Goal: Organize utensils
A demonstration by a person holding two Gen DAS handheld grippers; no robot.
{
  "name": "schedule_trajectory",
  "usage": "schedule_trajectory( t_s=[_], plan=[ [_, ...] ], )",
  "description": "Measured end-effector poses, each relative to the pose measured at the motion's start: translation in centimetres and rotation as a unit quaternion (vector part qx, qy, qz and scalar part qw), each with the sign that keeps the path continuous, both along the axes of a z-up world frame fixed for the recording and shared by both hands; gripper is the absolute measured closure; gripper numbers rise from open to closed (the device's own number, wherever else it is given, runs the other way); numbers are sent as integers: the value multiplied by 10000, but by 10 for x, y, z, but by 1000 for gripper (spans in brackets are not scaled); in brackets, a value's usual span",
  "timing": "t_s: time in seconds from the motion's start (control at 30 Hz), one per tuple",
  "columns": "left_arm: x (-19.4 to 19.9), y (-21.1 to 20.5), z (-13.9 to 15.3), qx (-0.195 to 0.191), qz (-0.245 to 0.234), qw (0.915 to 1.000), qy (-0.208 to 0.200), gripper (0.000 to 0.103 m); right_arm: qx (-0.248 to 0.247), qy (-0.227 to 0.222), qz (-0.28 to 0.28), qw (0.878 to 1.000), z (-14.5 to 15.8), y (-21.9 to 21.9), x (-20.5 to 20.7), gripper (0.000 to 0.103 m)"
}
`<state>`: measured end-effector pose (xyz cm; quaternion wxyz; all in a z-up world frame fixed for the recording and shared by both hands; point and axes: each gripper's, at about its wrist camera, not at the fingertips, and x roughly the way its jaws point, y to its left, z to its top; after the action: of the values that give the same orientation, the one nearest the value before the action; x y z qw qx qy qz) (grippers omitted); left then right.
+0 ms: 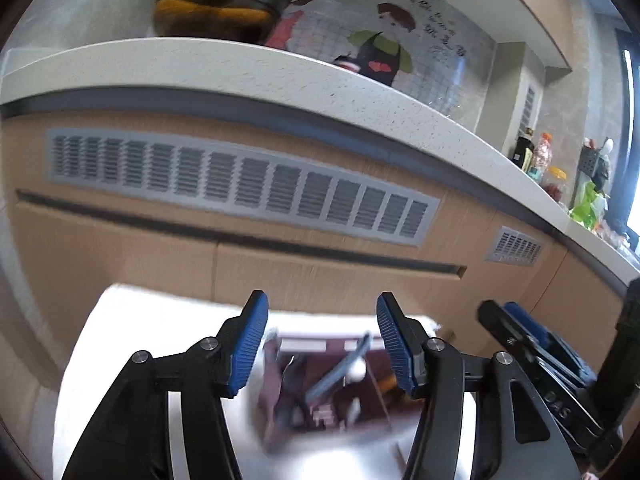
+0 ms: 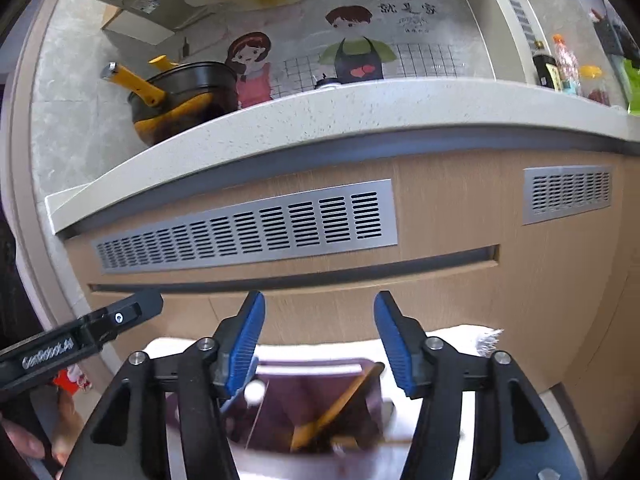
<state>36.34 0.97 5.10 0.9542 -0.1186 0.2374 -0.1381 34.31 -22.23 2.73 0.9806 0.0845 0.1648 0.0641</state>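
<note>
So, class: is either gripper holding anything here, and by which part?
Nothing is held. The left gripper and right gripper are both open and empty above the dark maroon utensil box.

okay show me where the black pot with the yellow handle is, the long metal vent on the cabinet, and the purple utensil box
black pot point(image 2: 200, 84): right wrist view, on its dark side wall.
long metal vent point(image 2: 248, 226): right wrist view, on the middle of the slotted grille.
purple utensil box point(image 2: 320, 384): right wrist view, on its inner back wall.
</note>
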Motion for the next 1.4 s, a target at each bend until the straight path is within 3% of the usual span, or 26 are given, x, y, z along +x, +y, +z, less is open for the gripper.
schedule_trajectory(
  t_s=[0.07, 0.17, 0.27, 0.4, 0.63, 0.87, 1.07, 1.4],
  plan=[
    [-24, 3, -1, 76, 196, 9996, 166, 30, -108, 50, 18, 9999, 3, 0, -20, 41],
    [-68, 7, -5, 201, 324, 9991, 195, 22, -44, 233, 97, 9997, 5, -4, -57, 24],
    [-106, 4, -12, 482, 374, 9979, 199, 16, 83, 343, 275, 9990, 3, -5, -90, 12],
    [-153, -6, -29, 1028, 503, 9932, 235, 12, -304, 535, 221, 9979, -3, 2, -133, 0],
    [-221, -19, -42, 1390, 594, 9884, 134, 2, -801, 925, 166, 9924, -24, 5, -188, 0],
    [-257, -28, -38, 1432, 564, 9881, 19, 1, -828, 1046, -52, 9911, -30, -7, -226, 0],
    [-264, -30, -35, 1433, 496, 9884, 87, 1, -850, 1208, -17, 9890, -37, -11, -236, 0],
    [-262, -29, -34, 1416, 477, 9886, 205, 1, -762, 1112, -60, 9909, -33, -17, -241, 0]
  ],
)
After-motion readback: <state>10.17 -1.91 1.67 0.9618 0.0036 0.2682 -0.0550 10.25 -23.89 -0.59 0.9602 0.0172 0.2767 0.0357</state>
